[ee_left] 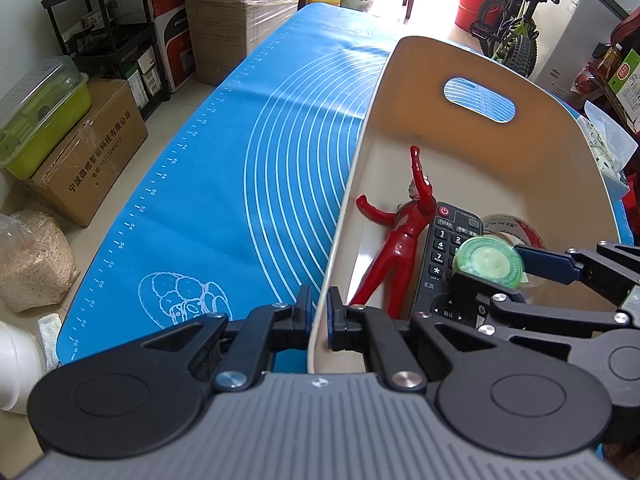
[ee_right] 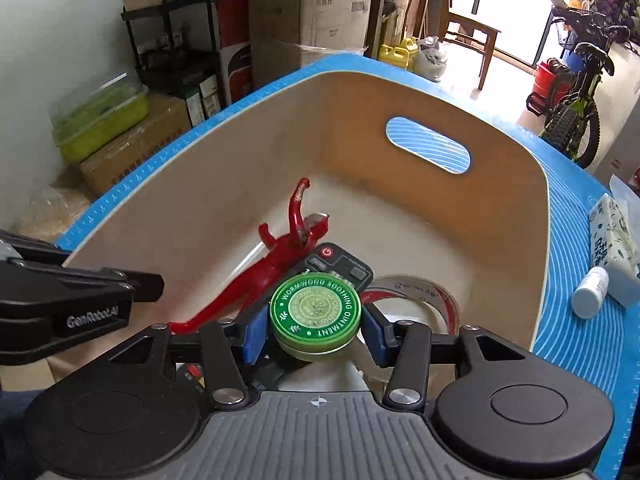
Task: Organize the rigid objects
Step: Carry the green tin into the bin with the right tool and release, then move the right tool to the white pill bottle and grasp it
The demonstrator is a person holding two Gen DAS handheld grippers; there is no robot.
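Note:
A cream bin (ee_left: 400,80) (ee_right: 240,152) with a handle slot stands on the blue mat (ee_left: 248,168). Inside lie a red figure (ee_left: 394,240) (ee_right: 256,276), a black remote (ee_left: 442,256) (ee_right: 344,266) and a roll of clear tape (ee_left: 516,228) (ee_right: 424,300). My left gripper (ee_left: 318,316) is shut on the bin's near left wall; it also shows at the left of the right wrist view (ee_right: 132,284). My right gripper (ee_right: 316,330) (ee_left: 496,264) is shut on a round green ointment tin (ee_right: 316,312) (ee_left: 490,262), held over the remote inside the bin.
A small white bottle (ee_right: 590,292) and a tissue pack (ee_right: 612,240) lie on the mat (ee_right: 572,320) right of the bin. Cardboard boxes (ee_left: 88,148), a black shelf (ee_left: 100,20) and a green tub (ee_left: 44,112) stand on the floor to the left. A bicycle (ee_right: 572,104) stands far right.

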